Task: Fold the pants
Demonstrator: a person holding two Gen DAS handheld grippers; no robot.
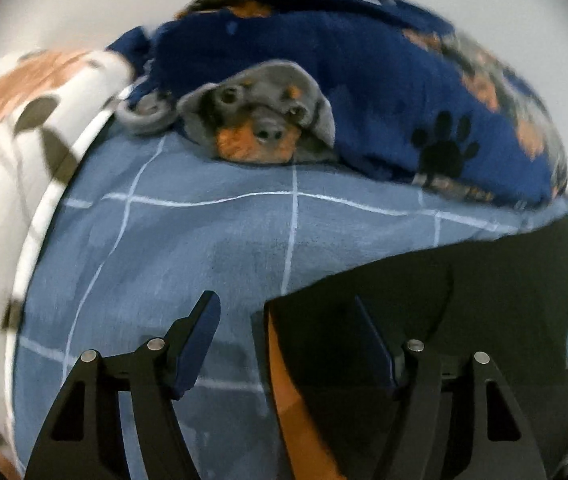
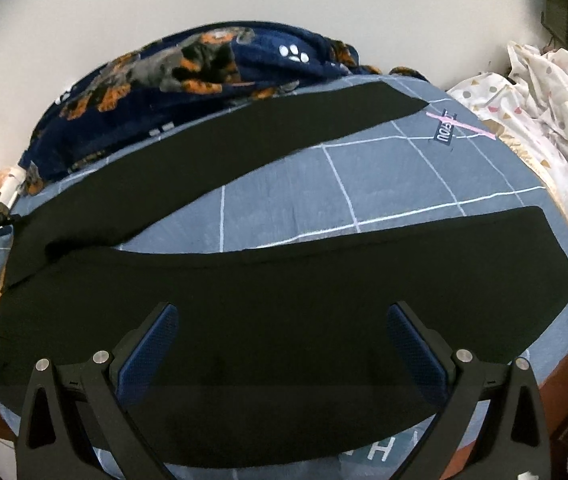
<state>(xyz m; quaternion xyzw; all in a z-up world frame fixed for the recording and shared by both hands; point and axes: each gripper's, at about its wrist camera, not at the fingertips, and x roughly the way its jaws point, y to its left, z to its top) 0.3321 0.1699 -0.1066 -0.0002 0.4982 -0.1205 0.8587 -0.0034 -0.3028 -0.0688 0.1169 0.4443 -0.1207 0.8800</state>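
Lying flat on the blue checked bed cover (image 2: pixel 384 184), the black pants (image 2: pixel 284 288) sat under both spread-open grippers (image 1: pixel 288 344) (image 2: pixel 284 344), which might grab the cover too.

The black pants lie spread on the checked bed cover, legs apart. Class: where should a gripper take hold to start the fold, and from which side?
Grip the far leg's cuff corner on the black pants, coming from above, one finger slipped under its edge. The legs splay in a V, so that leg can swing onto the near one.
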